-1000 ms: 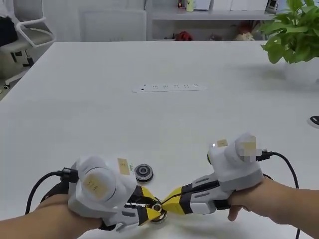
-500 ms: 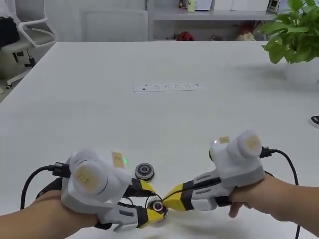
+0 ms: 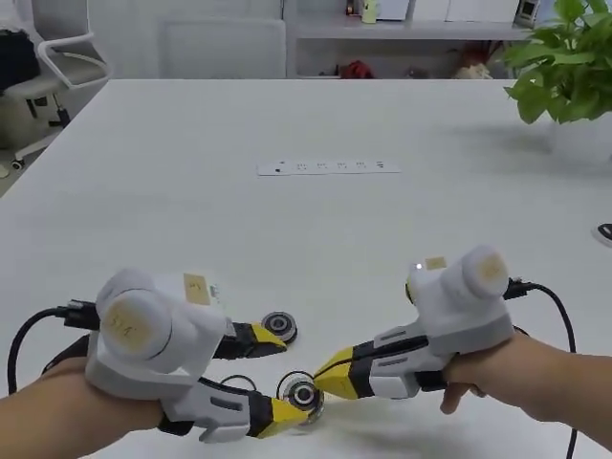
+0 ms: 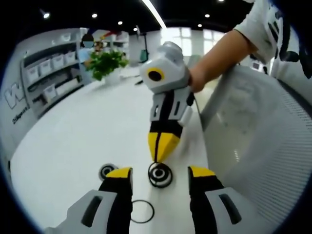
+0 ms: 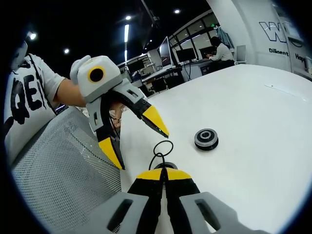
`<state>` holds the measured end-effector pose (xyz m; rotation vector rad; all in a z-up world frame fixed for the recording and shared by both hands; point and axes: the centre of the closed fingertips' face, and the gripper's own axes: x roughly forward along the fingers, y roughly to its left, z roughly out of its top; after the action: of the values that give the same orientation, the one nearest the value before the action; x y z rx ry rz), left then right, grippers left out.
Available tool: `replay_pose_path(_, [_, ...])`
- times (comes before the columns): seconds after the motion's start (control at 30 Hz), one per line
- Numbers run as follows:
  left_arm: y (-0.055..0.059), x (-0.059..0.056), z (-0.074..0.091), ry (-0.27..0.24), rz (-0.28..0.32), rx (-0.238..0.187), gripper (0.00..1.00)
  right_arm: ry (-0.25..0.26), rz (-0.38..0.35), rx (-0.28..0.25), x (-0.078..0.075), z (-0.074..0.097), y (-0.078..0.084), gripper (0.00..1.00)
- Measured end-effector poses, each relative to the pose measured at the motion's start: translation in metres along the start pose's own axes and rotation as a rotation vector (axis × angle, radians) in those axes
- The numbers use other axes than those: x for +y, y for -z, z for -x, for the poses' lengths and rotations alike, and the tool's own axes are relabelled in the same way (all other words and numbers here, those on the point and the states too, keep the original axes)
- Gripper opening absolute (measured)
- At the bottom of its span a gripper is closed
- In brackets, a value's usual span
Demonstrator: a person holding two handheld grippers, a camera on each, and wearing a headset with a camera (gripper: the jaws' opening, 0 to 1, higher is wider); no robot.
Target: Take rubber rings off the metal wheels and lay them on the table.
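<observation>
Metal wheel sits on table btwn the spread-apart tips of the left gripper. Right gripper, jaws pinched together, touches the wheel's edge. Loose rubber ring lies flat just beside it, w/ a 2nd wheel nearby.

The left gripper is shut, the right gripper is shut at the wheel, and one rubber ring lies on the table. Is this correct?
No: the left gripper is open, its jaws apart, as the left gripper view shows. The right gripper is shut at the wheel, and one rubber ring lies on the table.
</observation>
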<state>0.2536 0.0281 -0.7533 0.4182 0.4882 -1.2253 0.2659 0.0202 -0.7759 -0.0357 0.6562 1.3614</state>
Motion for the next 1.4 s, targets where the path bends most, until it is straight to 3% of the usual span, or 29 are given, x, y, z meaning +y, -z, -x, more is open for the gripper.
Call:
replay_pose_path(0.9, [0.013, 0.002, 0.035, -0.035, 0.046, -0.037, 0.74, -0.009, 0.001, -0.028, 0.006, 0.004, -0.018, 0.0])
replay_pose_path(1.4, [0.017, 0.006, 0.052, -0.093, 0.045, -0.048, 0.85, -0.027, 0.011, -0.037, 0.011, -0.009, -0.033, 0.0])
